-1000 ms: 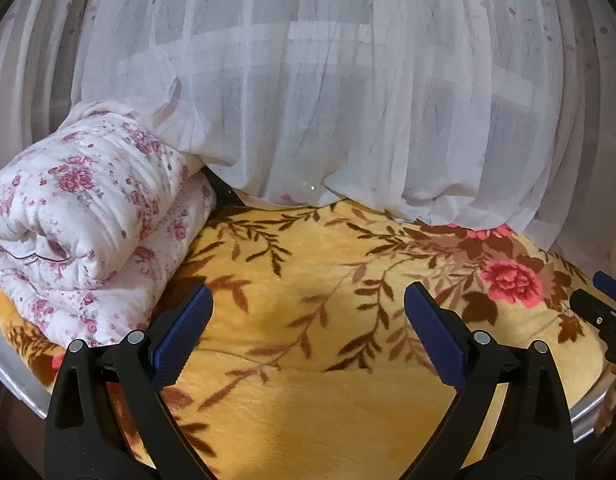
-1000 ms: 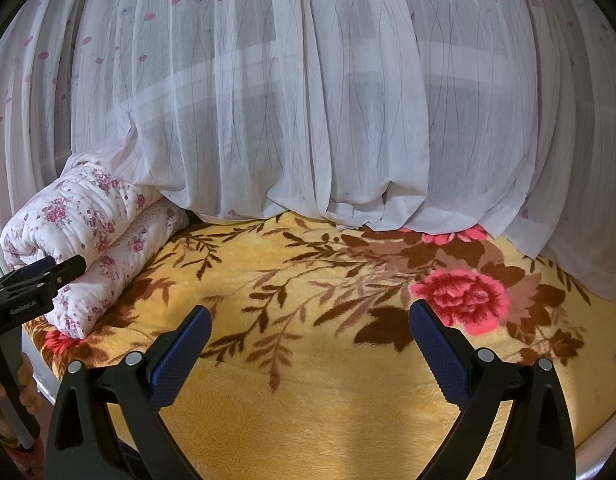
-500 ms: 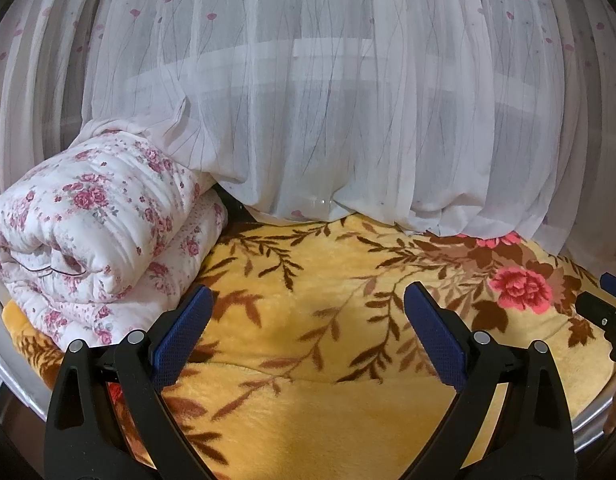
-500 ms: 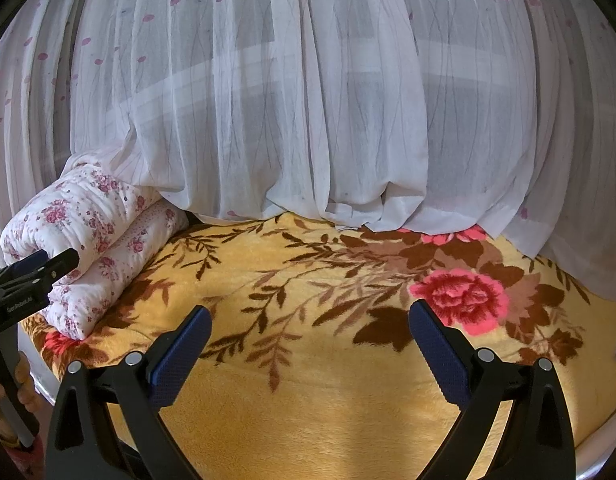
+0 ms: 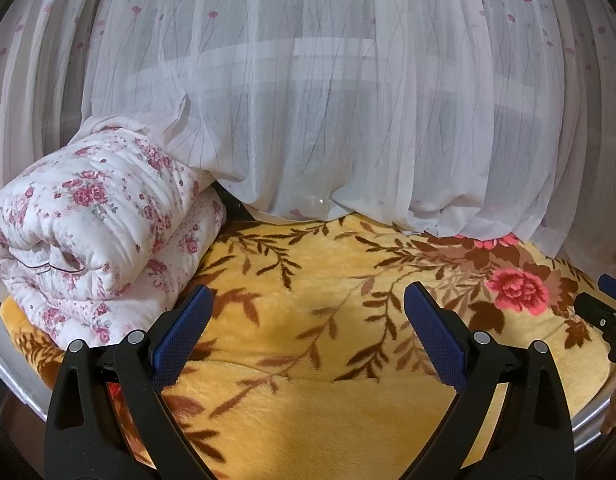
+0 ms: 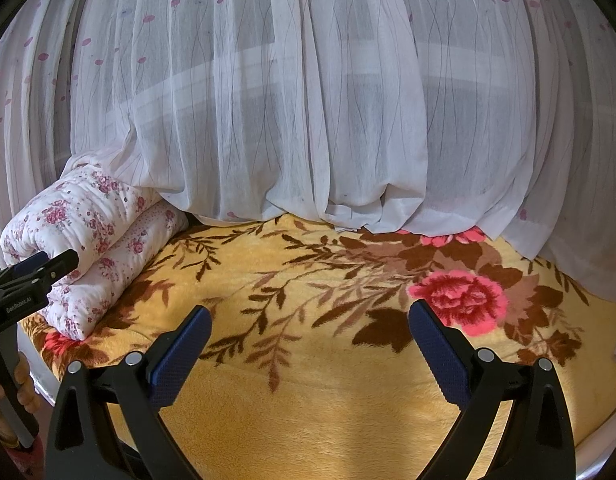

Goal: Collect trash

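No trash shows in either view. My left gripper (image 5: 308,300) hangs open over a yellow blanket (image 5: 308,360) patterned with brown leaves and red flowers, with nothing between its blue pads. My right gripper (image 6: 310,322) is open as well, above the same blanket (image 6: 328,392), near a big red flower (image 6: 460,296). The left gripper (image 6: 40,268) also appears at the left edge of the right wrist view, held by a hand (image 6: 24,384). Part of the right gripper (image 5: 606,312) shows at the right edge of the left wrist view.
A rolled white quilt with pink flowers (image 5: 92,236) lies on the blanket's left end (image 6: 96,248). A sheer white curtain with pink dots (image 5: 328,120) hangs behind and drapes onto the blanket's far edge (image 6: 308,120). A pale rim (image 5: 592,428) borders the blanket.
The left wrist view has tilted up and pulled back a little, so more curtain and the whole quilt roll show. The right gripper has barely moved. Both stay open.
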The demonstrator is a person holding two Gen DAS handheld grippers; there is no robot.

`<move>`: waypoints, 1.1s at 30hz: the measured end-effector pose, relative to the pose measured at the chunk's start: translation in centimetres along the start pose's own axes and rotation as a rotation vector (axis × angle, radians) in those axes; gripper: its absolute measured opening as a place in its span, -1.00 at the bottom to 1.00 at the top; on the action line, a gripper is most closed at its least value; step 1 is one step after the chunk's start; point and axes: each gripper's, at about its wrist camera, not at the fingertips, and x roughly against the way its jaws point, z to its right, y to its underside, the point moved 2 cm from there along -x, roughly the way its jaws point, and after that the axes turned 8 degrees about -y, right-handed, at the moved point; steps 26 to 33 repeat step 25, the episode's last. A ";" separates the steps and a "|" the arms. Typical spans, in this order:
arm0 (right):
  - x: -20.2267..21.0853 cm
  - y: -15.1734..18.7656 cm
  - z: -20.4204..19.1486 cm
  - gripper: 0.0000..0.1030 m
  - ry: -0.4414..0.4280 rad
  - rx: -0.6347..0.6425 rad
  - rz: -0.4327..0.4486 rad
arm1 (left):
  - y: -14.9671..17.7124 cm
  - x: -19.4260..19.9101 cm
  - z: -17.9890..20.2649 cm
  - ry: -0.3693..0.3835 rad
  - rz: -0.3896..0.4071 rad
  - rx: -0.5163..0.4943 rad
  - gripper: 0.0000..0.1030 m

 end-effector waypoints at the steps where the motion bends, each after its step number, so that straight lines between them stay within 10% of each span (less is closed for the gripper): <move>1: 0.0 0.0 0.0 0.89 0.000 0.001 0.000 | 0.0 0.0 0.0 0.001 -0.001 0.001 0.82; 33: 0.0 0.0 0.0 0.89 0.000 0.004 0.001 | 0.1 0.1 -0.1 0.004 -0.014 0.013 0.82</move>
